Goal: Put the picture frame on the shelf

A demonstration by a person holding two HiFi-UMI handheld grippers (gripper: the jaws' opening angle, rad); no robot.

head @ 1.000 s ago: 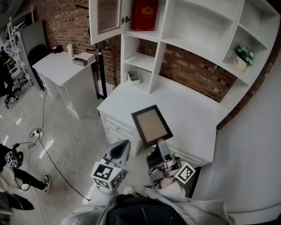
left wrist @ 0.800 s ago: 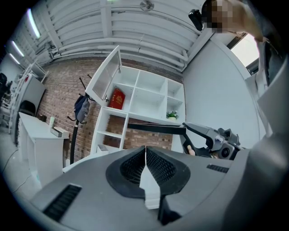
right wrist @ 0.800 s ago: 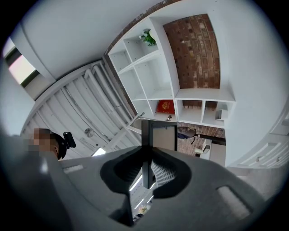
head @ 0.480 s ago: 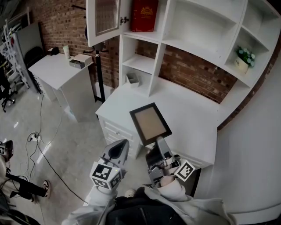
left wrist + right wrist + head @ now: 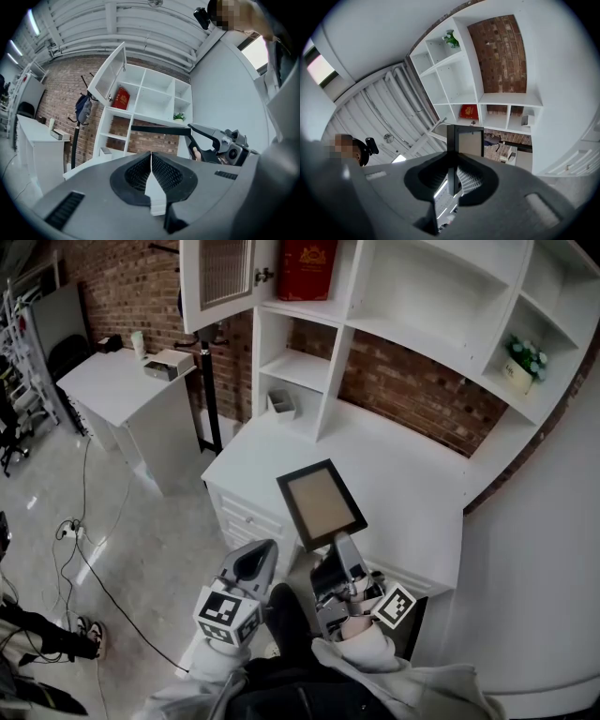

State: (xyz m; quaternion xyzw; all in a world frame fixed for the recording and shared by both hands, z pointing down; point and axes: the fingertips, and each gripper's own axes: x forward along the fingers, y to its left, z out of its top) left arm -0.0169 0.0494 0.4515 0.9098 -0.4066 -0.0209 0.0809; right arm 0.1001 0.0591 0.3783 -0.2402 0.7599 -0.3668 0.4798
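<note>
Carrying step, it seems: right tool (image 5: 339, 547) clamps picture frame (image 5: 322, 502) at centre, over the desk (image 5: 412, 486); left tool (image 5: 254, 562) closed, empty. Next likely: raise it to shelf (image 5: 298, 368), upper centre.

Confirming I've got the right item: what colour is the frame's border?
Black border on the frame, tan centre; head view shows it best.

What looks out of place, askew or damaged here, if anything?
Nothing is spilled or damaged. The picture frame is not on the shelf: the right gripper holds it by one edge, tilted above the desk. The cabinet door stands open.
</note>
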